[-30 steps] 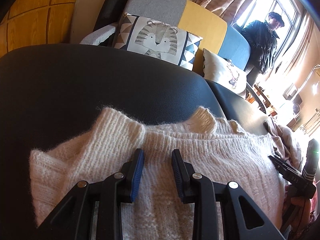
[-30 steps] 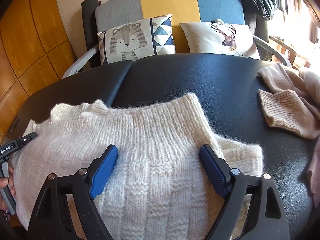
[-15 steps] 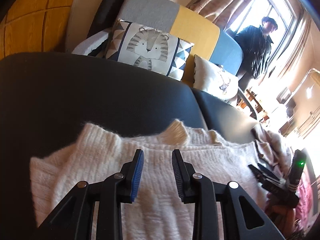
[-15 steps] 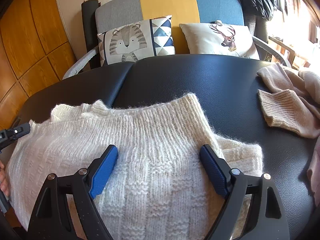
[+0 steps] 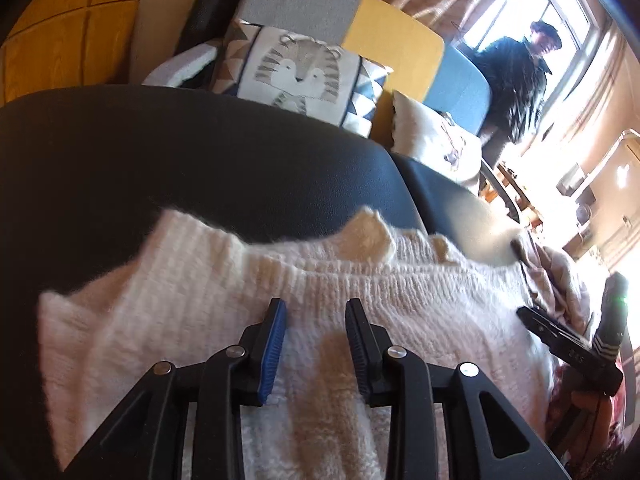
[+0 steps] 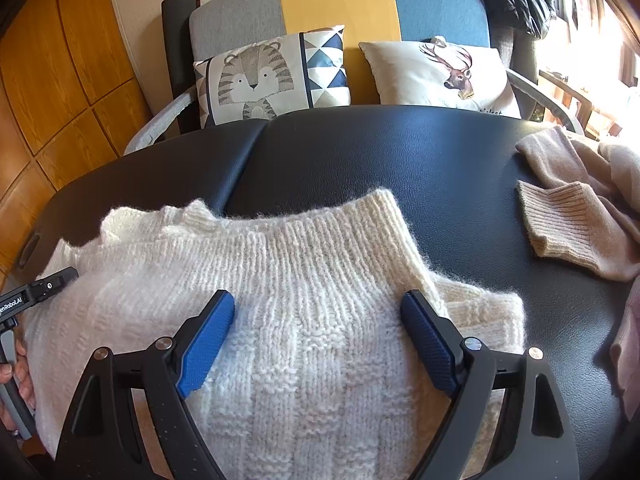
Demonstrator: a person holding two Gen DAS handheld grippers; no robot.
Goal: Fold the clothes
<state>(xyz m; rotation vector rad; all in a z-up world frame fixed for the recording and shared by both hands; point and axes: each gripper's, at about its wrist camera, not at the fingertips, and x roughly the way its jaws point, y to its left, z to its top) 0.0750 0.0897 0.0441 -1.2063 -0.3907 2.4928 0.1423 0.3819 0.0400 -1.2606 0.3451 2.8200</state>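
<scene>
A white knit sweater (image 5: 200, 300) (image 6: 320, 260) lies folded on the black padded table (image 6: 400, 152), its ribbed edge pointing away from me. My left gripper (image 5: 316, 332) sits at the sweater's left side. Its jaws stand a narrow gap apart, with thick knit filling that gap. In the right wrist view the left gripper (image 6: 36, 292) shows at the sweater's left edge, with a hand (image 6: 12, 376) behind it. My right gripper (image 6: 318, 332) hovers wide open over the sweater's middle, holding nothing. It also shows in the left wrist view as the right gripper (image 5: 568, 344).
A beige sweater (image 6: 572, 224) lies crumpled on the table's right side. Behind the table stands a grey, yellow and blue sofa (image 6: 340, 8) with a tiger pillow (image 6: 272, 76) and a deer pillow (image 6: 440, 72). A person (image 5: 516, 92) stands by the window.
The left wrist view has swung slightly and is blurred, while the knit stays between the left fingers. The right gripper and the sweater under it have hardly moved.
</scene>
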